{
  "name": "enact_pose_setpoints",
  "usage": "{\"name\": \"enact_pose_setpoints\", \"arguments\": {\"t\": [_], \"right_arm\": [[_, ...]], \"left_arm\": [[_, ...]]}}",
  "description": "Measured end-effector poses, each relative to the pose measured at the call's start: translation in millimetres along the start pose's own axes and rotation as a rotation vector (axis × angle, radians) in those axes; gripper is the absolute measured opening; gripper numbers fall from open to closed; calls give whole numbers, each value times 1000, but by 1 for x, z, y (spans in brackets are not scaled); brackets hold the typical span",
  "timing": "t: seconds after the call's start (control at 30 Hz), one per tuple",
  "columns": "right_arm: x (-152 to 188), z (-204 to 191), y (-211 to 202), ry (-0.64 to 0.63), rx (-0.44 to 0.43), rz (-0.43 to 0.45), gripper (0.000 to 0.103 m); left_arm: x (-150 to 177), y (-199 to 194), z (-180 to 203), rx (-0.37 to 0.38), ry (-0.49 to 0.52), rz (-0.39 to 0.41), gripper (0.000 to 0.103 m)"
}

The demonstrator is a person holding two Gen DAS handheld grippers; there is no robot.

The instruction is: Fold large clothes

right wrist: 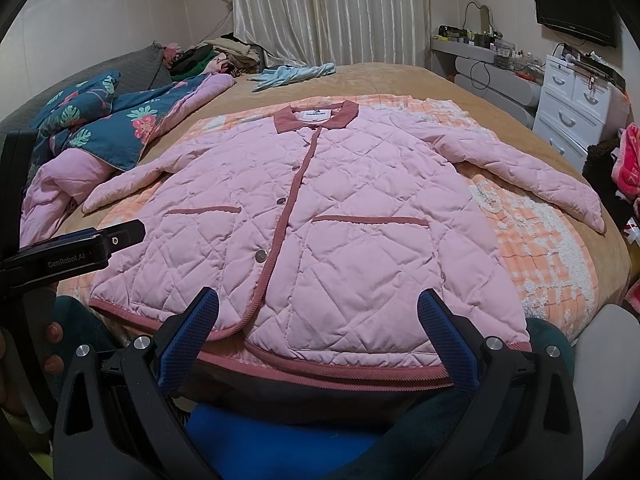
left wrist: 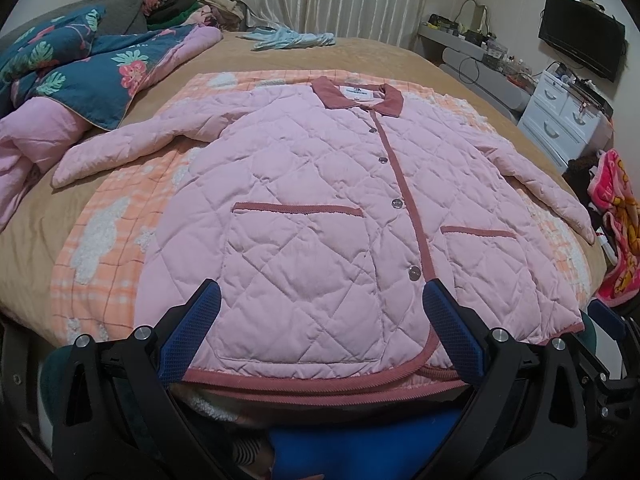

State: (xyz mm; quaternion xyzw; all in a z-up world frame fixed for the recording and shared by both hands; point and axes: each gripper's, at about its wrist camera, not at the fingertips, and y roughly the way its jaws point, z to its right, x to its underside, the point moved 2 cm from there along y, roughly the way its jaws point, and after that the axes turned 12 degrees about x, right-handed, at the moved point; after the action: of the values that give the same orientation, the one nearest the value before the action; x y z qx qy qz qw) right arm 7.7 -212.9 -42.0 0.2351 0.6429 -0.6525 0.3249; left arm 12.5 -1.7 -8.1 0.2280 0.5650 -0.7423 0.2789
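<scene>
A pink quilted jacket [left wrist: 312, 208] [right wrist: 320, 224] with a dusty-rose collar and trim lies flat, front up and buttoned, on the bed. Both sleeves are spread out to the sides. Its hem reaches the near edge of the bed. My left gripper [left wrist: 320, 300] hovers open above the left half of the hem, with nothing between its blue pads. My right gripper [right wrist: 316, 304] hovers open above the right half of the hem, also empty. The left gripper's body [right wrist: 72, 252] shows at the left edge of the right wrist view.
The jacket rests on an orange checked blanket [left wrist: 104, 248] over a tan bedspread [right wrist: 400, 76]. A floral teal quilt [left wrist: 80, 64] is heaped at the left. A light blue garment [left wrist: 288, 38] lies at the far end. White drawers [left wrist: 560, 116] and a pink towel [left wrist: 620, 216] stand to the right.
</scene>
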Motion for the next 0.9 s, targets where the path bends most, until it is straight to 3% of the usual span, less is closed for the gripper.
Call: {"name": "enact_pose_setpoints", "arguments": {"t": [0.57, 0.9], "right_arm": [[-5, -2, 11, -7, -2, -12, 99], [-39, 8, 34, -3, 13, -17, 99]], "left_arm": [[-9, 8, 0, -15, 0, 2, 95], [-31, 27, -14, -28, -27, 0, 95]]}}
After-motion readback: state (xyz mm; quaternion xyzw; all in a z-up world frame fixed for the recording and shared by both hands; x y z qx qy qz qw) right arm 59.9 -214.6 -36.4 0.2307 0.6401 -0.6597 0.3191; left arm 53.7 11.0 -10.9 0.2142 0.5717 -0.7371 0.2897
